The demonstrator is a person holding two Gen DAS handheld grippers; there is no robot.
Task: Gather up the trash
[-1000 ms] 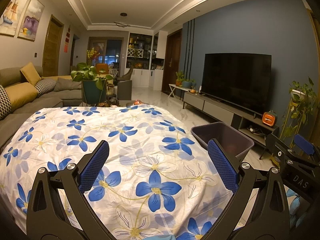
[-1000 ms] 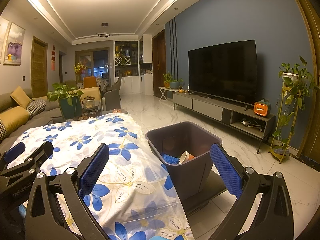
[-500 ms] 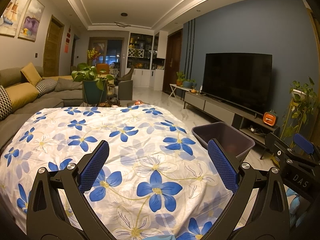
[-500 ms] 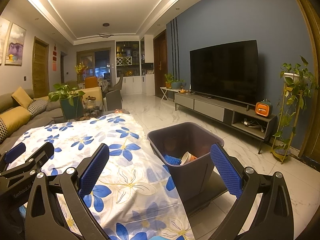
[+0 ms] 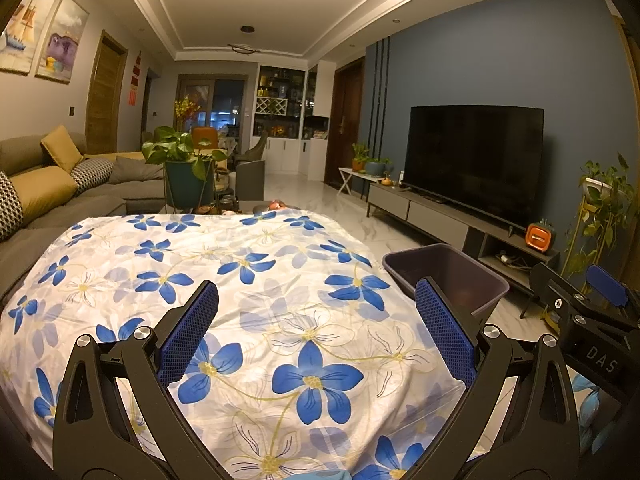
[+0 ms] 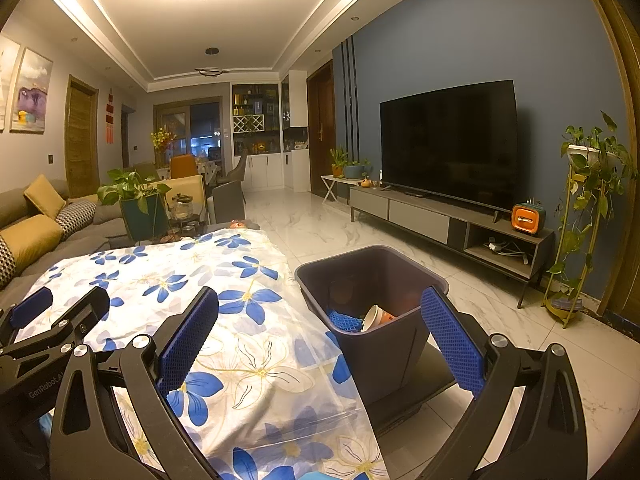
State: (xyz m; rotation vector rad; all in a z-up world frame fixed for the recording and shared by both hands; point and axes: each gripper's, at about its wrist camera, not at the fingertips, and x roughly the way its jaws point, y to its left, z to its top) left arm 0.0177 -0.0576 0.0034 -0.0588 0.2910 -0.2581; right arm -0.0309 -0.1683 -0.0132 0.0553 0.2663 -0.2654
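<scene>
Both grippers, L point(image 5: 316, 328) & R point(image 6: 320, 332), jaws apart, empty. Bin point(image 6: 372, 280) sits fwd-right of tablecloth point(image 5: 240, 280); R nearer.

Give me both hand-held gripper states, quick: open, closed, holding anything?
Left hand-held gripper: open, holding nothing, above the floral tablecloth.
Right hand-held gripper: open, holding nothing, near the trash bin.

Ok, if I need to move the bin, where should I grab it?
Take the bin by its near top rim, from above with the right hand-held gripper, one finger inside and one outside. The rim is thin and open; the tapered walls are too wide and would probably slip.
</scene>
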